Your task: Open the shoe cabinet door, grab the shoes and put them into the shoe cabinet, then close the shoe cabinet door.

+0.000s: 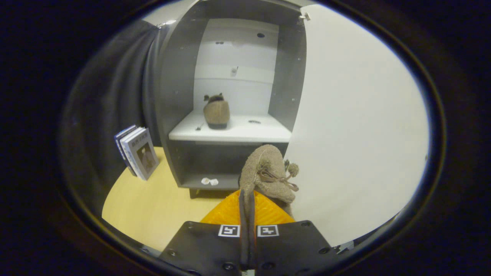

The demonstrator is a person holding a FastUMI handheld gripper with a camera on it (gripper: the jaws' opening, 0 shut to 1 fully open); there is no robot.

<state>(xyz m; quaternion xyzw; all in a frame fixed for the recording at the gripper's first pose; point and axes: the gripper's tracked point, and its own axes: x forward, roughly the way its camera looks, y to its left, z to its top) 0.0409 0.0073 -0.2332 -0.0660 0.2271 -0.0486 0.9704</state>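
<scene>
My gripper (247, 199) is shut on the heel rim of a tan suede shoe (268, 172), which hangs just ahead of the orange fingers (226, 212) with its bow lace facing right. The grey shoe cabinet (174, 96) stands open straight ahead. Its white door (356, 122) is swung out on the right, close beside the held shoe. A second tan shoe (216, 112) sits on the white middle shelf (234, 132), toward its left side, heel toward me. The held shoe is lower than that shelf, in front of the bottom compartment.
Several books (137, 152) lean upright on the wooden floor (153, 207) left of the cabinet. Two small white pieces (209, 181) lie in the bottom compartment. Dark cloth hangs behind the books.
</scene>
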